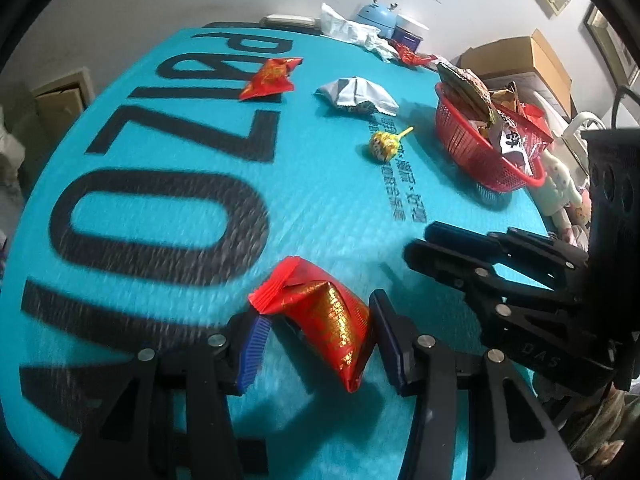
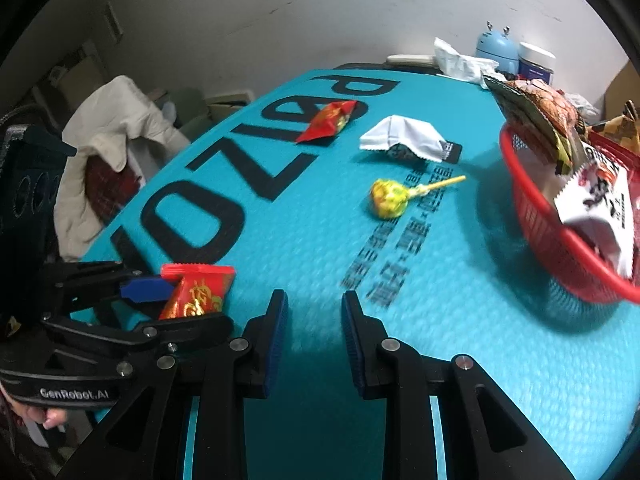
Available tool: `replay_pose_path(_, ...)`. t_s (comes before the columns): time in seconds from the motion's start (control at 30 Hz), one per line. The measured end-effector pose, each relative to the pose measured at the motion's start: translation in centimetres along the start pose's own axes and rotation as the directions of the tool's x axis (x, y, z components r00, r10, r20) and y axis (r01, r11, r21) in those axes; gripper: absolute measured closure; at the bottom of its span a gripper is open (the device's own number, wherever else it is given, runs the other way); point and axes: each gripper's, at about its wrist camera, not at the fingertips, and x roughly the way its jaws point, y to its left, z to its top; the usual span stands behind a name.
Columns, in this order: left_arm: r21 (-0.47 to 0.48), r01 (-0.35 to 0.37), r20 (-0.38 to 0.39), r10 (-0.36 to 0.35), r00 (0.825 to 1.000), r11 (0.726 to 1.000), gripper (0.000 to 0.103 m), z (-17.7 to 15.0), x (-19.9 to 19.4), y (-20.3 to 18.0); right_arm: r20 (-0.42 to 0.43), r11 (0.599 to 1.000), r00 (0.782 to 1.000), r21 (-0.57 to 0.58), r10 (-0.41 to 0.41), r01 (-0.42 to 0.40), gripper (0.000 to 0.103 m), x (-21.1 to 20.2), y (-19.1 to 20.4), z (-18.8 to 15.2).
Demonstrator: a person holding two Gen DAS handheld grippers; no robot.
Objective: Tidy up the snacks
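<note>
- Open teal tabletop (image 2: pixel 460 320) ahead of both tongs; its edge just past the red basket (image 2: pixel 560 256), ahead-right.
- Only in the right view: white cloth (image 2: pixel 108 128) beyond the left edge.
- Left tongs (image 1: pixel 316 344) clamped on a red-gold candy (image 1: pixel 328 316); right tongs (image 2: pixel 314 332) empty, narrow. Lollipop (image 2: pixel 390 198) ahead.

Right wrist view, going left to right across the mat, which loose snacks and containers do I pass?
Red packet in the left claw → far red packet → lollipop → white packet → red basket.
</note>
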Motion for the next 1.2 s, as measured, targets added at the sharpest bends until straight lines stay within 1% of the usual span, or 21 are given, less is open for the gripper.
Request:
replay_pose_path(0.2, -0.043, -0.013, 0.004, 0.013, 1.0, 0.999, 0.054, -1.9, -1.0, 0.3, -0.026, 0.999, 1.0, -0.045, 0.013, -0.014, 0.076, -1.1, 1.1, -2.0)
replay_pose_path(0.4, -0.032, -0.031, 0.01, 0.031, 0.999, 0.999, 0.054, -2.6, -1.2, -0.3, -0.046, 0.995, 0.999, -0.095, 0.01, -0.014, 0.076, -1.5, 2.1, -3.3)
replay_pose_path(0.57, -0.031, -0.028, 0.013, 0.028, 1.0, 0.999, 0.054, -2.6, -1.1, -0.3, -0.048, 0.996, 0.999, -0.087, -0.004, 0.0, 0.075, -1.3, 2.1, -3.6)
replay_pose_path(0.6, -0.032, -0.026, 0.012, 0.026, 1.0, 0.999, 0.054, -2.6, -1.1, -0.3, -0.046, 0.997, 0.999, -0.083, -0.003, -0.001, 0.074, -1.2, 2.1, -3.6)
replay_pose_path(0.63, -0.034, -0.024, 0.012, 0.024, 1.0, 0.999, 0.054, -2.6, -1.1, -0.2, -0.045, 0.997, 0.999, -0.077, -0.001, -0.002, 0.07, -1.1, 2.0, -3.6)
replay_pose_path(0.67, -0.035, -0.022, 0.012, 0.022, 1.0, 0.999, 0.054, -2.6, -1.1, -0.2, -0.042, 0.997, 0.999, -0.07, 0.004, -0.007, 0.067, -1.1, 2.0, -3.6)
replay_pose_path(0.83, -0.041, -0.014, 0.026, 0.015, 1.0, 0.999, 0.054, -2.6, -1.0, -0.1, -0.026, 0.997, 1.0, -0.079, -0.018, 0.016, 0.067, -0.9, 2.4, -3.6)
replay_pose_path(0.9, -0.038, -0.014, 0.032, 0.015, 0.999, 0.999, 0.054, -2.7, -1.0, -0.1, -0.019, 0.997, 0.999, -0.075, -0.026, 0.025, 0.068, -0.9, 2.4, -3.7)
replay_pose_path(0.97, -0.035, -0.013, 0.037, 0.014, 0.999, 0.999, 0.054, -2.8, -1.1, -0.1, -0.01, 0.996, 0.999, -0.071, -0.046, 0.045, 0.076, -1.0, 2.4, -3.8)
replay_pose_path(1.0, -0.032, -0.012, 0.04, 0.013, 0.999, 0.999, 0.054, -2.8, -1.1, -0.1, -0.005, 0.997, 0.999, -0.063, -0.049, 0.049, 0.078, -1.1, 2.2, -3.9)
replay_pose_path(1.1, -0.031, -0.009, 0.04, 0.011, 0.999, 0.999, 0.054, -2.8, -1.2, -0.1, 0.009, 0.999, 1.0, -0.024, -0.028, 0.029, 0.082, -1.3, 1.7, -4.1)
replay_pose_path(1.17, -0.028, -0.008, 0.038, 0.009, 0.999, 1.0, 0.054, -2.7, -1.2, -0.2, 0.016, 1.0, 1.0, -0.004, -0.022, 0.022, 0.086, -1.5, 1.4, -4.3)
replay_pose_path(1.2, -0.026, -0.006, 0.036, 0.007, 0.999, 1.0, 0.054, -2.7, -1.1, -0.3, 0.019, 1.0, 1.0, 0.001, -0.017, 0.017, 0.087, -1.6, 1.3, -4.4)
